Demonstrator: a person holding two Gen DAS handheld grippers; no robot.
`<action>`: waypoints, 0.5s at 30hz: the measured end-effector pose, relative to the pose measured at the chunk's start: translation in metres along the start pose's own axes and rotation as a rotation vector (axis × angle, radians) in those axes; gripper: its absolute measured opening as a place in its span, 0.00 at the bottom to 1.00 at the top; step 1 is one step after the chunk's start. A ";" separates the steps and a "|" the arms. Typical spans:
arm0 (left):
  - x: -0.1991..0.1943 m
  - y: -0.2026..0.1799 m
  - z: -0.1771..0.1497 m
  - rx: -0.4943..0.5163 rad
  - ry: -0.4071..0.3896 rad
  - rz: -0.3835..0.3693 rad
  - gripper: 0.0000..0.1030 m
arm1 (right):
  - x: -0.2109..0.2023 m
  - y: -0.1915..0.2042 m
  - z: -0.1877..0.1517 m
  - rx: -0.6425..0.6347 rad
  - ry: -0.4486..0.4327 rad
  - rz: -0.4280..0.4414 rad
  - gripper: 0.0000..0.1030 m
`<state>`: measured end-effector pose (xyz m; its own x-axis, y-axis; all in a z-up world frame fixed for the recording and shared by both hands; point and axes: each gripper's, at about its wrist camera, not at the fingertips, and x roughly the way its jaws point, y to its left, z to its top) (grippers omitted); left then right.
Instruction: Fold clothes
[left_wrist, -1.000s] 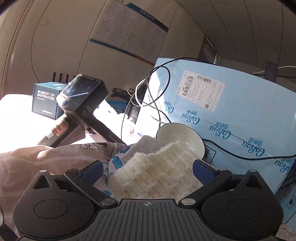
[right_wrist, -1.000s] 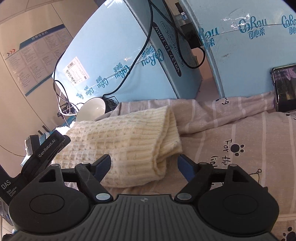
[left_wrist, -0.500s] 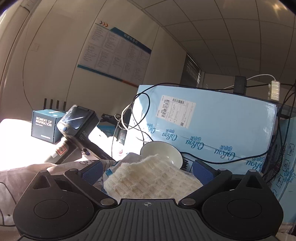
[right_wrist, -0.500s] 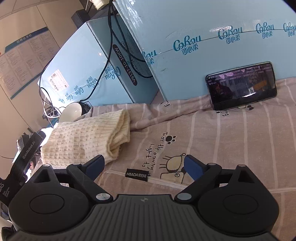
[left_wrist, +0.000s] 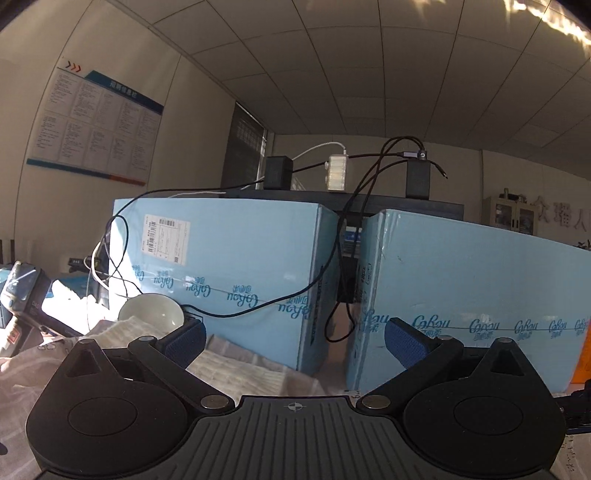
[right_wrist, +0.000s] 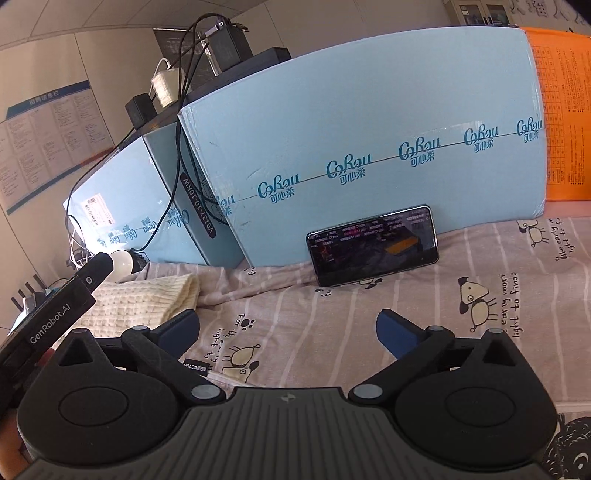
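While both grippers hover with jaws spread wide and empty, the cream waffle-knit sweater lies folded into a thick, ribbed bundle on the striped cartoon-print sheet, near the blue boxes, left of the right gripper; the left gripper hangs above it
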<state>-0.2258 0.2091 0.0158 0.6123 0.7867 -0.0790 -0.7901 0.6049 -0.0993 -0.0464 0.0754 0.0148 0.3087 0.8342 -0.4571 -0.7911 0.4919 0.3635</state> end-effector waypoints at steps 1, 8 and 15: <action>-0.002 -0.010 0.002 0.003 0.004 -0.024 1.00 | -0.008 -0.007 0.002 0.005 -0.008 0.003 1.00; -0.017 -0.079 0.015 0.025 0.032 -0.168 1.00 | -0.056 -0.051 0.016 0.034 -0.099 -0.096 1.00; -0.029 -0.087 0.025 -0.039 0.088 -0.117 1.00 | -0.073 -0.057 0.037 -0.027 -0.112 -0.065 1.00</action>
<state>-0.1759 0.1367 0.0515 0.7017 0.6962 -0.1516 -0.7125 0.6852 -0.1510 -0.0043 -0.0039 0.0579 0.4154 0.8243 -0.3846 -0.7812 0.5399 0.3134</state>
